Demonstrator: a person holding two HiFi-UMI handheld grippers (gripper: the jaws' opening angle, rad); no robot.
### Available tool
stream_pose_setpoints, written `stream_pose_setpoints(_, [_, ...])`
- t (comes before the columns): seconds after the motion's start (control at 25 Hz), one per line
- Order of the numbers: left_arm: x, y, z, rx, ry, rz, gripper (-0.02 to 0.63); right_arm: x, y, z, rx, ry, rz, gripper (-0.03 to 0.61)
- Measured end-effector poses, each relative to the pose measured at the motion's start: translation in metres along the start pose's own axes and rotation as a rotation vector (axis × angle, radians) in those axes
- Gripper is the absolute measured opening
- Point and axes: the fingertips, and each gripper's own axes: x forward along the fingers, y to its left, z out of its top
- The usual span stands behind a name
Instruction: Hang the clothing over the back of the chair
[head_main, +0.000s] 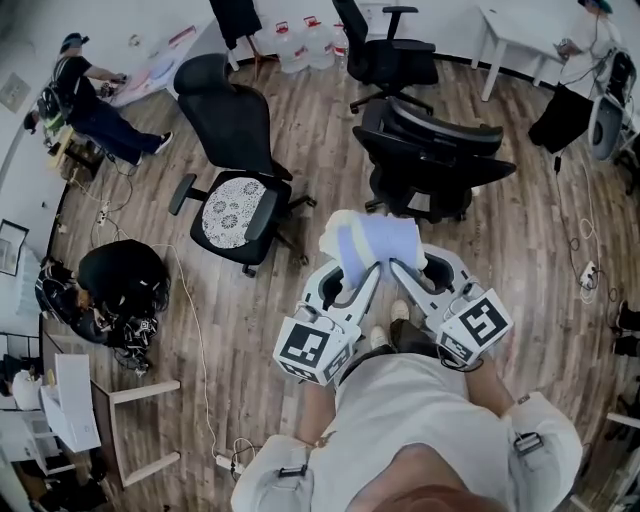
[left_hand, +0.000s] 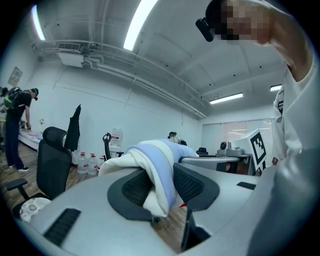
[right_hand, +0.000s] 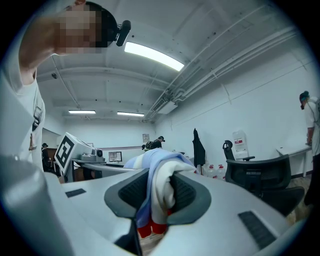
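A pale blue and white garment (head_main: 372, 243) is bunched between my two grippers, held up in front of me above the wood floor. My left gripper (head_main: 366, 270) is shut on its near left part, and the cloth (left_hand: 159, 172) fills the gap between the dark pads. My right gripper (head_main: 398, 266) is shut on the other side, with folds of cloth (right_hand: 160, 186) squeezed between its pads. A black office chair (head_main: 432, 155) stands just beyond the garment, its back toward me. A second black chair (head_main: 235, 190) with a patterned seat cushion stands to the left.
A third black chair (head_main: 385, 50) and water bottles (head_main: 305, 42) stand by the far wall. One person (head_main: 92, 100) works at a table on the far left, another (head_main: 120, 290) crouches by the left wall. A cable (head_main: 200, 345) trails over the floor. White tables (head_main: 520, 35) stand at the right.
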Motion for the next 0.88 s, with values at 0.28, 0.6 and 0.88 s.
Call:
stream_pose_setpoints(0.28, [0.025, 0.018, -0.002, -0.007, 0.015, 0.007, 0.149, 0.016, -0.026, -0.005, 0.016, 0.007, 0.002, 0.114])
stream_pose_setpoints(0.6, [0.057, 0.04, 0.002, -0.008, 0.022, 0.025, 0.149, 0.038, -0.06, -0.004, 0.025, 0.011, 0.018, 0.114])
stream_pose_setpoints(0.88, [0.088, 0.056, 0.009, -0.011, 0.032, 0.046, 0.149, 0.055, -0.092, 0.0, 0.035, 0.013, 0.039, 0.114])
